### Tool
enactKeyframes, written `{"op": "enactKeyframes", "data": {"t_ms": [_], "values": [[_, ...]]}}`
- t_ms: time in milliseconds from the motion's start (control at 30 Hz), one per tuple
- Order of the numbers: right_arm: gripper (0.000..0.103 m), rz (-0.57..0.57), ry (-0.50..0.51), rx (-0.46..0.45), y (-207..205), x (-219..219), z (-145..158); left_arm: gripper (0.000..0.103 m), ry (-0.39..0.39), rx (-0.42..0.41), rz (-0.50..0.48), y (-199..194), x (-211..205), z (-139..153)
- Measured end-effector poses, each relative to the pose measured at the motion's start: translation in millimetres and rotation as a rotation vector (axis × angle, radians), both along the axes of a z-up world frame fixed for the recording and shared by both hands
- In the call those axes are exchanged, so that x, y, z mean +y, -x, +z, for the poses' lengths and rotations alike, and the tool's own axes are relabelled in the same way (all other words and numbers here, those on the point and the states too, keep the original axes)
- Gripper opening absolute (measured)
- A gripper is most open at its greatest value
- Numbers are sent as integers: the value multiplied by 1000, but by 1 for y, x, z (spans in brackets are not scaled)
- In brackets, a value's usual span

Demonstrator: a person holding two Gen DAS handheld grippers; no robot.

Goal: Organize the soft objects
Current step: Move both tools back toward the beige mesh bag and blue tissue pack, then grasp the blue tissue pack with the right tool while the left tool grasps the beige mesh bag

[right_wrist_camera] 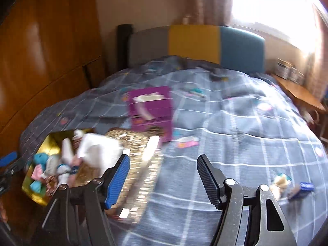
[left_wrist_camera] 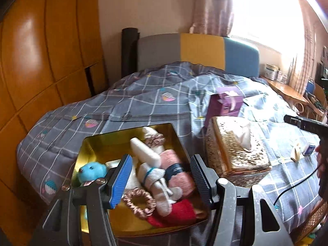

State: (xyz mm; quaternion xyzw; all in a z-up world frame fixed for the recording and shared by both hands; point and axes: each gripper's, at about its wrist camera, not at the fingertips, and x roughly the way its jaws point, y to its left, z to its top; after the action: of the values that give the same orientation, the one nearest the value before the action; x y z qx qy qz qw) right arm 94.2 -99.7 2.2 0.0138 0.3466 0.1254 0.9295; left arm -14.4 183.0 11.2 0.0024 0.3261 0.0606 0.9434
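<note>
An open gold tin (left_wrist_camera: 92, 143) lies on the bed, holding a blue teddy bear (left_wrist_camera: 92, 171), a pink rolled towel (left_wrist_camera: 176, 164), a red cloth (left_wrist_camera: 180, 213), a pink scrunchie (left_wrist_camera: 139, 202) and white rolled cloths (left_wrist_camera: 145, 151). My left gripper (left_wrist_camera: 162, 160) hovers open just above the tin with nothing between its fingers. Further right, my right gripper (right_wrist_camera: 164, 160) stands open over the bare quilt beside the gold tissue box (right_wrist_camera: 143, 164), and it is empty. A small cream bow (right_wrist_camera: 280, 182) and a little blue box (right_wrist_camera: 305, 186) lie on the quilt to its right.
The bed has a grey checked quilt (left_wrist_camera: 143, 102) and a grey, yellow and blue headboard (left_wrist_camera: 201, 49). A purple box (left_wrist_camera: 225, 102) stands behind the gold tissue box (left_wrist_camera: 235, 155). Wooden wardrobes (left_wrist_camera: 41, 61) line the left; a wooden side table (left_wrist_camera: 287, 90) stands by the window.
</note>
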Motion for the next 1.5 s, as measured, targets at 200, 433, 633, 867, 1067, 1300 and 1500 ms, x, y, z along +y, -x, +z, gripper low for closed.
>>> {"op": "enactKeyframes", "data": {"t_ms": [200, 433, 633, 867, 1067, 1300, 1500], "values": [[72, -166, -40, 13, -11, -67, -2, 60, -28, 0, -73, -9, -30, 4], [74, -344, -66, 24, -13, -133, -9, 60, -40, -2, -154, -16, -60, 8], [75, -534, -114, -3, -7, -198, -7, 60, -28, -2, -234, -25, -90, 13], [77, -744, -280, 82, -6, -285, -28, 60, -24, 8, -380, -36, -140, 18], [85, -756, -237, 278, -20, -314, -63, 60, -47, 53, -477, -51, -187, 8], [100, -892, -424, 390, -19, -357, -103, 60, -32, 117, -547, -65, -224, -9], [98, -910, -502, 456, -33, -363, -122, 60, -27, 162, -589, -77, -249, -22]]}}
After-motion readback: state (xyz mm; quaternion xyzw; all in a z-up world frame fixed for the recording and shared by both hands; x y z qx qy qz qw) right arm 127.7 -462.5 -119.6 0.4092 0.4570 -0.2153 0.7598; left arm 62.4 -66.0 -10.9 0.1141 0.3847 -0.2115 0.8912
